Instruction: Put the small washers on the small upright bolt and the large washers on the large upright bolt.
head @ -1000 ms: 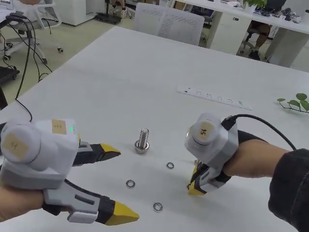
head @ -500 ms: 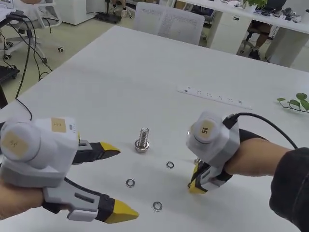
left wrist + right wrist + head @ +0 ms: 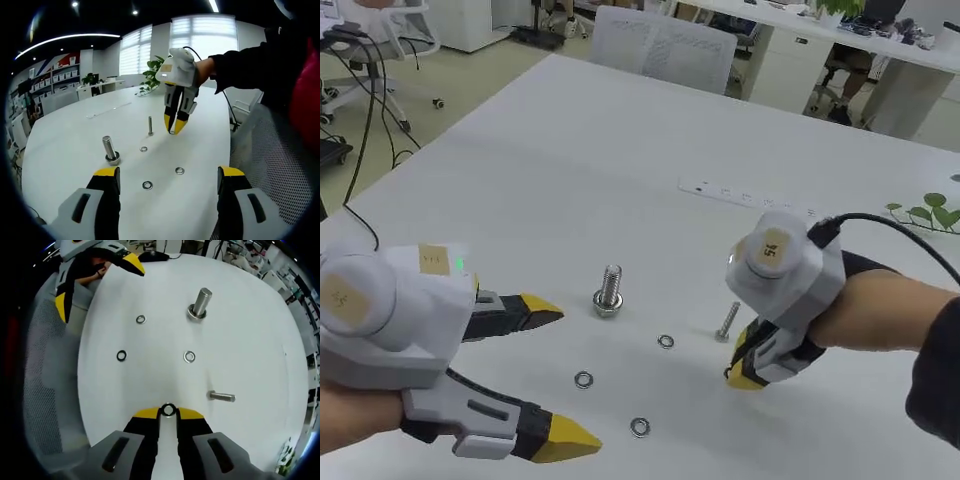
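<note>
Jaws of the right gripper [image 3: 742,377], clamped on a washer [image 3: 169,410], have drawn back, uncovering the small bolt [image 3: 727,321], so threading looks next; the left gripper [image 3: 169,174] holds its jaws apart, empty

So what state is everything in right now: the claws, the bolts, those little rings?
Left claw: open, holding nothing.
Right claw: shut on a washer, tips pointing down at the table.
Held washer: pinched between the right claw's tips.
Large bolt: standing upright.
Small bolt: standing upright.
Loose washers: three, lying flat on the table.
</note>
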Tool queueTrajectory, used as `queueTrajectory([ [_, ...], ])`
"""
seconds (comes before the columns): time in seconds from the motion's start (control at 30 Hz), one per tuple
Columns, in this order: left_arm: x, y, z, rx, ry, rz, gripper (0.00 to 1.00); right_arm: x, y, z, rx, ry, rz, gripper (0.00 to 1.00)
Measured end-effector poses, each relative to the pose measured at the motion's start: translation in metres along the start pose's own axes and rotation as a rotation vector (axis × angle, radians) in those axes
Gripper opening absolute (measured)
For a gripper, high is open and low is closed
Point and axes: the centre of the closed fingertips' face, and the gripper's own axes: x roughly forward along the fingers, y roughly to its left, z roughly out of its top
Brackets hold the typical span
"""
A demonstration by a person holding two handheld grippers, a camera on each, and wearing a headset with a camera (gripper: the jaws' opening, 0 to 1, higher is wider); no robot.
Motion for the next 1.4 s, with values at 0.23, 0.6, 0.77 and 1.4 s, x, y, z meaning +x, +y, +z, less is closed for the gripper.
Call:
queueTrajectory([
  [0.23,0.000,0.001,0.000,0.002,-0.002,0.002,0.79,-0.017,-0.009,-0.005,0.000,0.003,-0.026,0.14],
  [0.6,0.001,0.001,-0.001,0.003,0.003,-0.002,0.79,-0.037,-0.031,0.000,-0.006,-0.007,-0.065,0.14],
  [0.77,0.000,0.001,-0.001,-0.001,0.002,0.001,0.79,-0.044,-0.038,0.009,-0.014,-0.020,-0.083,0.14],
  [1.4,-0.003,0.006,-0.002,-0.012,-0.001,0.022,0.79,-0.029,-0.058,0.022,-0.029,-0.012,-0.089,0.14],
])
